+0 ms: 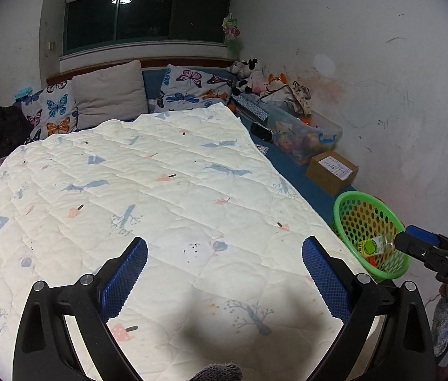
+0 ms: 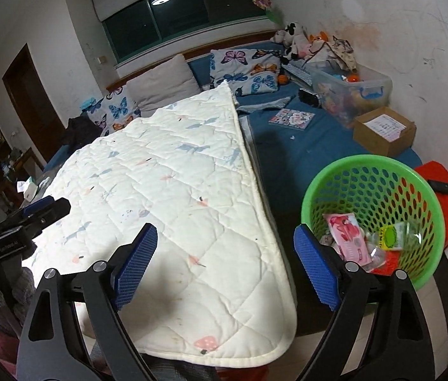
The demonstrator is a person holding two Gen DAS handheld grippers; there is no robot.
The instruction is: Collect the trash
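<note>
Blue-sheeted bed (image 2: 290,155) filling the room, cream quilt (image 2: 173,190) spread over its middle. At 12 o'clock, butterfly pillows (image 1: 192,87) below the dark window (image 1: 147,16). At 2 o'clock in the right wrist view, clear toy bin (image 2: 351,89) and cardboard box (image 2: 382,130). At 4 o'clock, green basket (image 2: 373,165) by the bed's edge, holding the trash: pink wrapper (image 2: 347,235), yellow-green packet (image 2: 389,238), clear plastic. Left gripper (image 1: 224,266) over the quilt, jaws wide apart, nothing between. Right gripper (image 2: 225,254) likewise spread and empty, right fingertip (image 2: 303,241) just beside the basket rim.
</note>
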